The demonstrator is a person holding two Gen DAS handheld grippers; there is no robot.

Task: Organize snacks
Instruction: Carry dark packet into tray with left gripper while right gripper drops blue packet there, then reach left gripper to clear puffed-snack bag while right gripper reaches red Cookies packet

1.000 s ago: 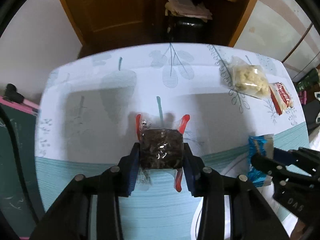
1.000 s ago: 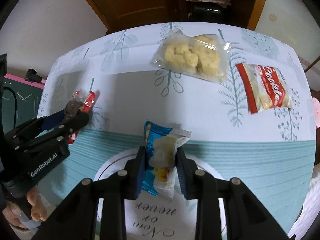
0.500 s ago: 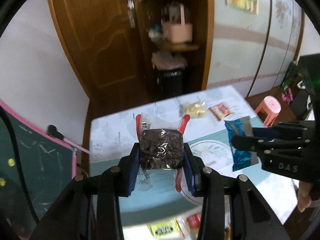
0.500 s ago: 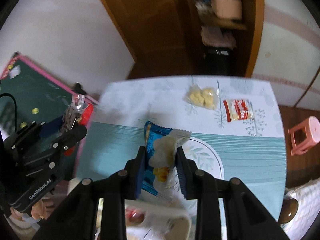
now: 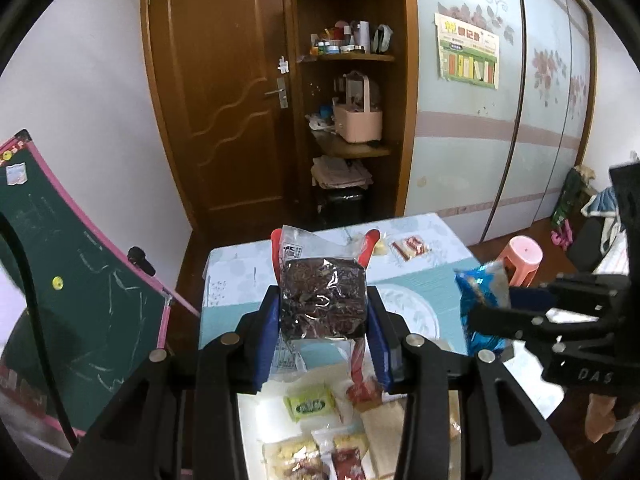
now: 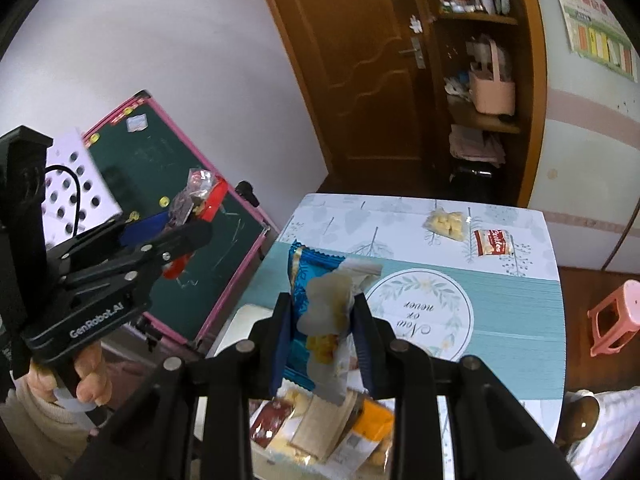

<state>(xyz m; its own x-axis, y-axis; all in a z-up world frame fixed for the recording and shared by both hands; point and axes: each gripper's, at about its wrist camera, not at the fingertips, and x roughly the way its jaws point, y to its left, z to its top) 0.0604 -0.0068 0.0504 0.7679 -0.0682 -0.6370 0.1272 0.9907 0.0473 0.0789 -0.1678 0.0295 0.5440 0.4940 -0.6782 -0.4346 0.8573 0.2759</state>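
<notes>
Dark brown snack pack (image 5: 323, 298), blue wrapper (image 6: 316, 320), teal leaf-print tablecloth (image 6: 516, 300).

Near end of surface (image 6: 516, 364): a heap of snack packets (image 6: 320, 424) lies under both tools.
Middle of surface: the printed round wreath (image 6: 420, 316) area carries nothing.
Far end: a pale snack bag (image 6: 444, 223) and a red-and-white packet (image 6: 494, 242) lie close together.
Left flank: a chalkboard (image 5: 76, 280) leans just beside the surface.
Right flank: a pink stool (image 6: 616, 316) stands on the floor.
</notes>
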